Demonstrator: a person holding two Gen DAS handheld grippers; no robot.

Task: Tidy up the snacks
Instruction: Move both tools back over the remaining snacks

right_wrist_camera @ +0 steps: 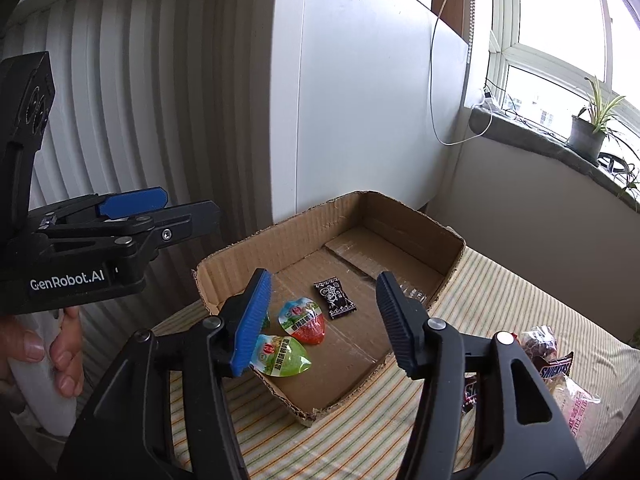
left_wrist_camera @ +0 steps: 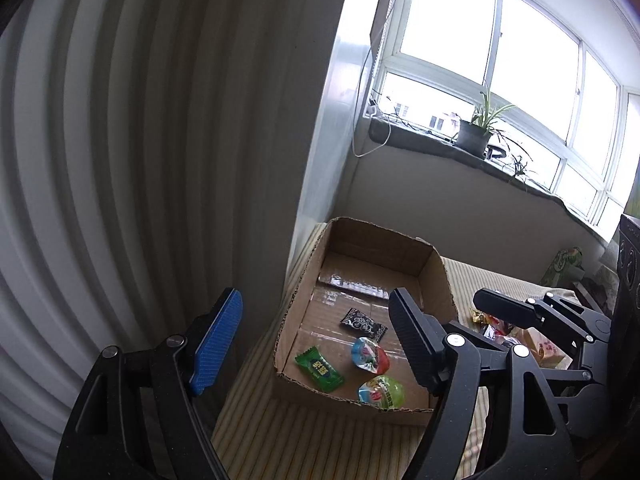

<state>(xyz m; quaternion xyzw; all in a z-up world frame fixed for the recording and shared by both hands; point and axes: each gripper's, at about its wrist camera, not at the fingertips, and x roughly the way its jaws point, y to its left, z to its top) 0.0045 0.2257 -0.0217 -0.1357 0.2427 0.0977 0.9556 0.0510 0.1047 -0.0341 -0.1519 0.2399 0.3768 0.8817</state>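
Both hand-held grippers, left (left_wrist_camera: 316, 344) and right (right_wrist_camera: 324, 324), hung spread and empty above the cardboard box (right_wrist_camera: 416, 236) on the striped table (right_wrist_camera: 480, 304), where jelly cups (right_wrist_camera: 286, 356) and wrapped candies (right_wrist_camera: 335, 298) lay; light, slippery packets, best pinched across their crimped edges

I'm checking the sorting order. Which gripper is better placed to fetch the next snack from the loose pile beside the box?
Probably right. The right gripper is open and empty, with the pile on its side; the left gripper is across the box.
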